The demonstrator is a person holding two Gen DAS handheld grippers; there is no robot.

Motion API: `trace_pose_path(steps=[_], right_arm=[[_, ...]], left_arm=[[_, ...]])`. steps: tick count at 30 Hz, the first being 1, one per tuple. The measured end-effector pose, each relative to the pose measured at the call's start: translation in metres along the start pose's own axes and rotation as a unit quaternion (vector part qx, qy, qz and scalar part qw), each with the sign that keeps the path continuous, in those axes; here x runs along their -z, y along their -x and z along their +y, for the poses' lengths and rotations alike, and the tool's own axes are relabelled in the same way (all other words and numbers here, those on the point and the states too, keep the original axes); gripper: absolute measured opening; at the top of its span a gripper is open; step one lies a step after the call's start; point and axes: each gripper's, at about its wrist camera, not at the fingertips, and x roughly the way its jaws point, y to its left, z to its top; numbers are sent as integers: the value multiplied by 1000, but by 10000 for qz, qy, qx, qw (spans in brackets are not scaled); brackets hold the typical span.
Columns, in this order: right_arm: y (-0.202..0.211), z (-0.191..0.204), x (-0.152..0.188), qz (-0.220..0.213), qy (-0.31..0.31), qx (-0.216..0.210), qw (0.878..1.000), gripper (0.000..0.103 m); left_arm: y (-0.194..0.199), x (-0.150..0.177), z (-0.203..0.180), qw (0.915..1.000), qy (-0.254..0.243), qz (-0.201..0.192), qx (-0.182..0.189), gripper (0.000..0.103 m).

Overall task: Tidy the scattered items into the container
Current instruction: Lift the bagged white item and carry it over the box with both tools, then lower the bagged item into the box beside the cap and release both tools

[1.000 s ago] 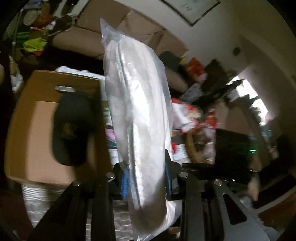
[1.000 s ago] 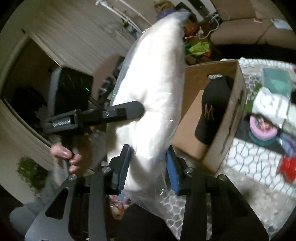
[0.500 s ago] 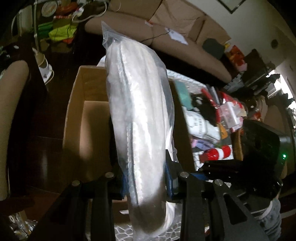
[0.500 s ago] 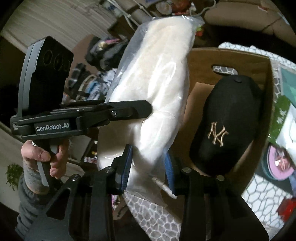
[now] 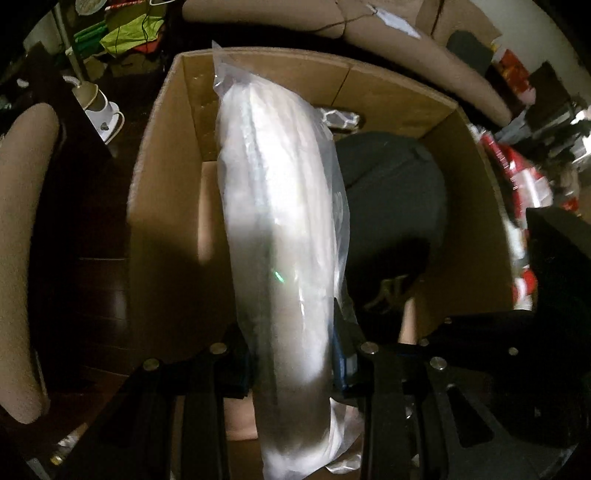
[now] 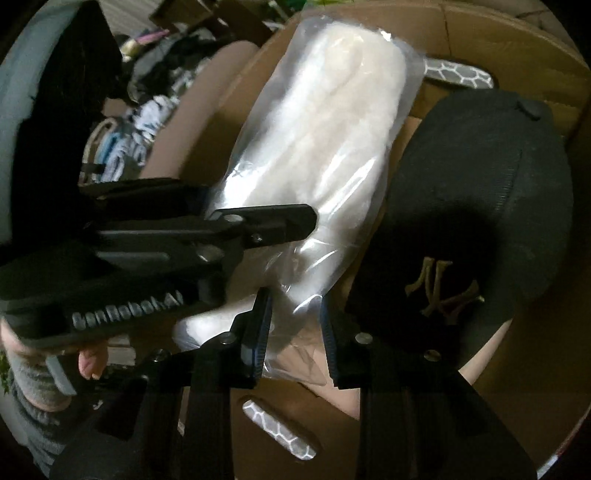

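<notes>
Bulging clear-bagged white bundle (image 5: 280, 236)

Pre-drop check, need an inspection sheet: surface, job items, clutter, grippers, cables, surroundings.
Surface: honeycomb-pattern cloth, seen through the box's handle holes.
Job's things: bagged white item over the open cardboard box; black cap inside.
Clutter: red packets beside the box.
Grippers: left gripper shut on the bagged white item; right gripper closing on its end.
Cables: cord on the sofa.
Surroundings: brown sofa, clothes pile.
</notes>
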Motion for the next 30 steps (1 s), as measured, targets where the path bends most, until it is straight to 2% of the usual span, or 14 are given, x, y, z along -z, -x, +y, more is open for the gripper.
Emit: trace_pose_path(steps=[2, 5, 8, 10, 12, 15, 18, 22, 25, 27, 29, 30], right_arm=[[-10, -4, -4, 99, -37, 119, 9999, 24], [-24, -11, -6, 295, -141, 209, 9992, 24], [-27, -19, -3, 271, -238, 184, 9992, 25], [-24, -23, -1, 197, -273, 149, 9993, 25], [-22, -26, 1, 149, -309, 104, 9994, 25], [-18, -25, -1, 90, -307, 56, 9995, 25], [-5, -24, 2, -18, -331, -23, 9994, 25], [33, -22, 8, -328, -132, -153, 9993, 26], [75, -19, 14, -685, 155, -9, 9975, 28], [109, -25, 24, -993, 273, 23, 9947, 29], [143, -35, 39, -1298, 362, 151, 9908, 35], [162, -41, 50, -1466, 395, 272, 9880, 37]], left_arm=[[-7, -3, -7, 9994, -143, 100, -294, 35], [-11, -6, -12, 9984, -81, 304, -473, 42], [5, -4, -15, 9986, -51, 195, -488, 45], [19, -1, -15, 9986, -63, 70, -524, 53], [35, 4, -13, 9989, 62, -78, -463, 55], [51, 12, -6, 9993, 267, -205, -174, 58], [51, 17, -5, 9991, 391, -138, -37, 59], [35, 15, -6, 9990, 437, -33, -37, 59], [30, 16, -7, 9983, 565, -112, 90, 59], [39, 21, -17, 9973, 556, -444, 173, 59], [60, 31, -37, 9940, 384, -969, 344, 59], [70, 37, -46, 9916, 322, -1177, 436, 62]])
